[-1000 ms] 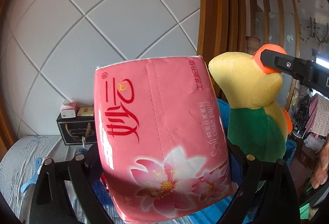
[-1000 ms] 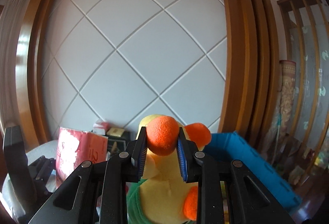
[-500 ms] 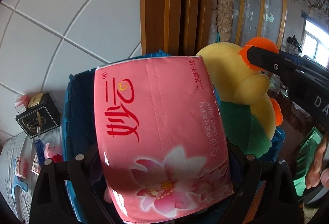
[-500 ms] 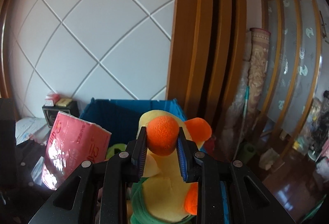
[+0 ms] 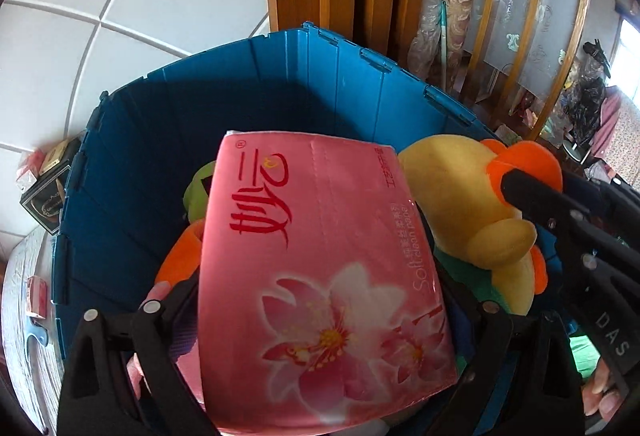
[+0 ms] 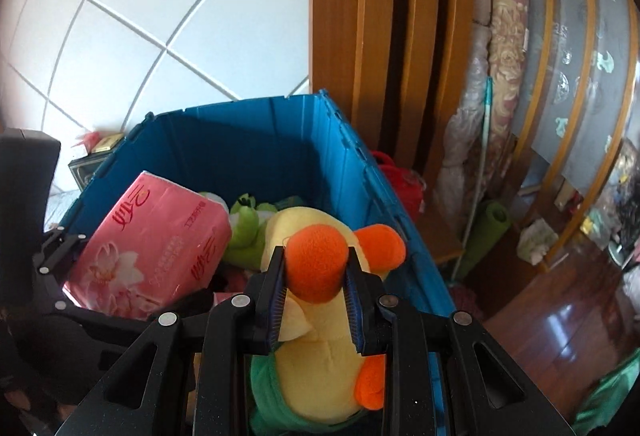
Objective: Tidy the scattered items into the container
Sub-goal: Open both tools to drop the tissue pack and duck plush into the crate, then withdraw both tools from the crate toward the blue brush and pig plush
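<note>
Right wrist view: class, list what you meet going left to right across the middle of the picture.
Pink tissue pack → green plush frog → yellow plush duck → blue crate's right wall → rolled green mat.

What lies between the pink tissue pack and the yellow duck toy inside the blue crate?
In the right wrist view, a green plush toy lies in the blue crate between the pink tissue pack and the yellow duck toy.

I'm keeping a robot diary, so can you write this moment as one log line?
left gripper: shut on pink tissue pack | right gripper: shut on yellow plush duck | both over blue bin | green plush frog inside
</note>
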Demonstrator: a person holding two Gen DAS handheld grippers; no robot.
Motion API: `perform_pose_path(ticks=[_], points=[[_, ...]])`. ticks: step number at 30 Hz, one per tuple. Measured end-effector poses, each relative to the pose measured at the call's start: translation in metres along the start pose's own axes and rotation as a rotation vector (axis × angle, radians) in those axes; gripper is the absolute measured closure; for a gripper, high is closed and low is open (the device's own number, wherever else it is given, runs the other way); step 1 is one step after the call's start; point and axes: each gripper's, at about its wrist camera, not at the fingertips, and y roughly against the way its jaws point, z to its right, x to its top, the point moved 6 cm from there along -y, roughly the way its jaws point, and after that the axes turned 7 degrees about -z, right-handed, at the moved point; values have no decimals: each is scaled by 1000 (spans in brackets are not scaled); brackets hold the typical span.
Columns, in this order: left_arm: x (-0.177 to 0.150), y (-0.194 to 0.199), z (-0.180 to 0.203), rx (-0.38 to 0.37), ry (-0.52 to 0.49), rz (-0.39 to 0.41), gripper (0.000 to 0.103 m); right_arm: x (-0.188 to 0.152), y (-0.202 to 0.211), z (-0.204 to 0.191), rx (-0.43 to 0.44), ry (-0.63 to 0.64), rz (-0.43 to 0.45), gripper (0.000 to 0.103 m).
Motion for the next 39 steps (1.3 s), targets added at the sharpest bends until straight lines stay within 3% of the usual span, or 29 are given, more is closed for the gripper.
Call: perform_pose_path(ticks=[5,6,12,17,22,24,28,29,39], points=[[4,-7,4,51,-6,3,6,0,-11,6,12,-12,-27,76],[5,-8,3,55,-4,-3,6,0,-12,7,8,-12,-31,71],[4,-7,-1,66,1,-8,6,-1,-15,9,-1,-19,-33,62],[-2,-6,-2,62,-5,-21,6,-6,-11,7,2,-19,-35,60],[-12,3,-2,50,-15,-13,6,-12,-3,2,-25,-7,-31,38],[-17,9,-4,42,-13,-4,6,-15,3,0,-37,-5,-19,23],[-29,25,-9,26,-1,34,6,-20,20,-1,-39,-24,9,10],[-32,30,-10,19,1,43,6,-22,25,0,-37,-33,16,1],[-68,74,-18,8,23,139,6,-45,68,0,7,-113,87,0]])
